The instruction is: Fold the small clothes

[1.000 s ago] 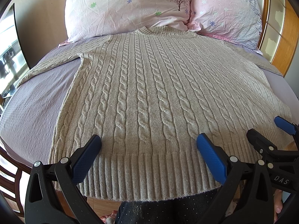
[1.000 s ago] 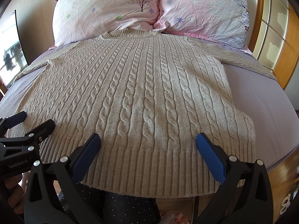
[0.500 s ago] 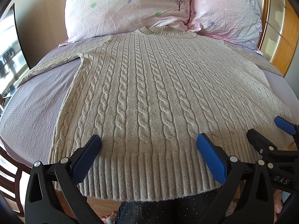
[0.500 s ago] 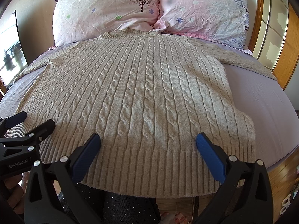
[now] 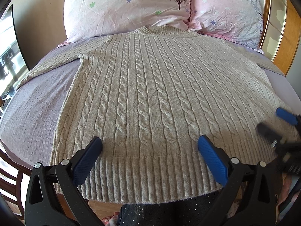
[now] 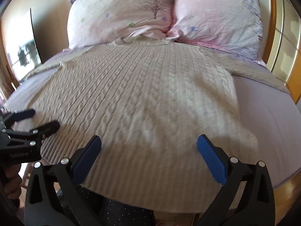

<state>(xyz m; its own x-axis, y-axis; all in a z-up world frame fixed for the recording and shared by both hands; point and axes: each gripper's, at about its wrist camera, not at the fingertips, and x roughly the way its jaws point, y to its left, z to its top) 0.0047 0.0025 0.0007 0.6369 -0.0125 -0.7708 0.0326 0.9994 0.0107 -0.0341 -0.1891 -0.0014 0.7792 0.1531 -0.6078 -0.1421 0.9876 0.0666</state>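
A beige cable-knit sweater point(image 5: 150, 98) lies flat and face up on the bed, collar toward the pillows, sleeves spread to both sides, ribbed hem at the near edge. It also shows, blurred, in the right wrist view point(image 6: 143, 98). My left gripper point(image 5: 149, 143) is open and empty, hovering over the hem near its left half. My right gripper point(image 6: 148, 141) is open and empty over the hem's right half. Each gripper shows at the edge of the other's view: the right gripper point(image 5: 274, 124), the left gripper point(image 6: 39, 120).
The bed has a lilac sheet point(image 5: 32, 109). Two pink floral pillows point(image 5: 124, 9) point(image 5: 225, 11) lean at the head. A wooden frame with panes point(image 5: 278, 37) stands at the right. A window point(image 5: 7, 52) is at the left. The bed's near edge drops to a wooden floor.
The right gripper has started moving: its view is now blurred, shifted and tilted upward. The left gripper has stayed where it was. The sweater has not moved.
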